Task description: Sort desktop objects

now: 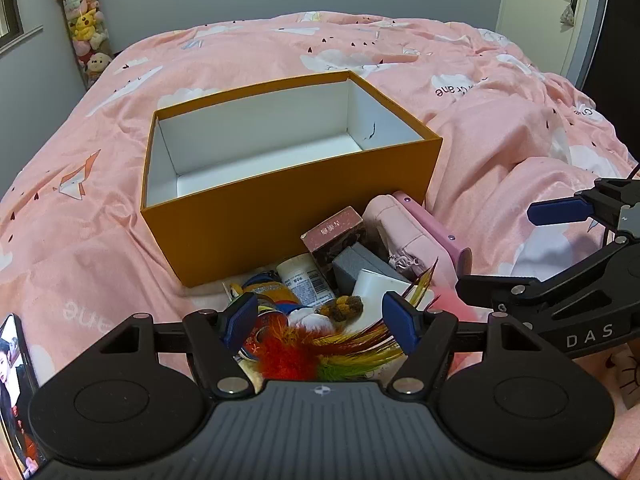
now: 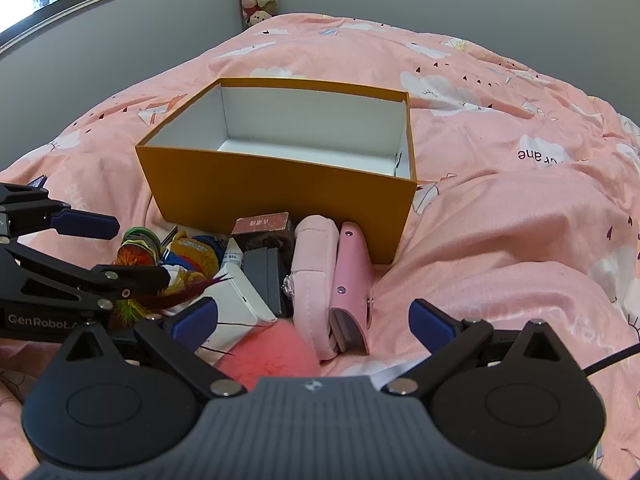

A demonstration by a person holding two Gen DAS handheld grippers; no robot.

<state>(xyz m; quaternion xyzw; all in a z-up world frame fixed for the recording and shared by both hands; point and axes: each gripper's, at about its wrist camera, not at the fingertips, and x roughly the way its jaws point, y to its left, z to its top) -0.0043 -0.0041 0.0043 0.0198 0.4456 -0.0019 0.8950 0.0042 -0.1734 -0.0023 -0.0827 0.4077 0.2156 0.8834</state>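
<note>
On a bed under a rumpled pink quilt printed with clouds (image 2: 500, 220), an open orange cardboard box with a white inside (image 1: 248, 216) stands empty, and the clutter to be sorted lies heaped against its near wall. The left gripper (image 1: 318, 326) hovers over a toy of red, yellow and green feathers (image 1: 320, 350), its blue-padded jaws wide apart and clamped on nothing. The right gripper (image 2: 314, 322) hangs over a fluffy pink pompom (image 2: 268, 354), its jaws likewise spread and empty.

In the heap lie a soft pale-pink zip pouch (image 2: 314, 276), a pink leather-look snap wallet (image 2: 354, 280) touching it, a dark red printed carton (image 2: 262, 230), a small grey box (image 2: 264, 276), a white box (image 2: 236, 300) and a white labelled bottle (image 1: 306, 280).

Nothing here looks heavy. The feathers and pompom will likely crush and slip (grip the feather toy near its bound core, not the tips). The cartons seem stiff and light; taking them across their flat sides should hold. The pouch will probably sag, so pinching its thick seamed edge seems safest, and the wallet across its spine.
</note>
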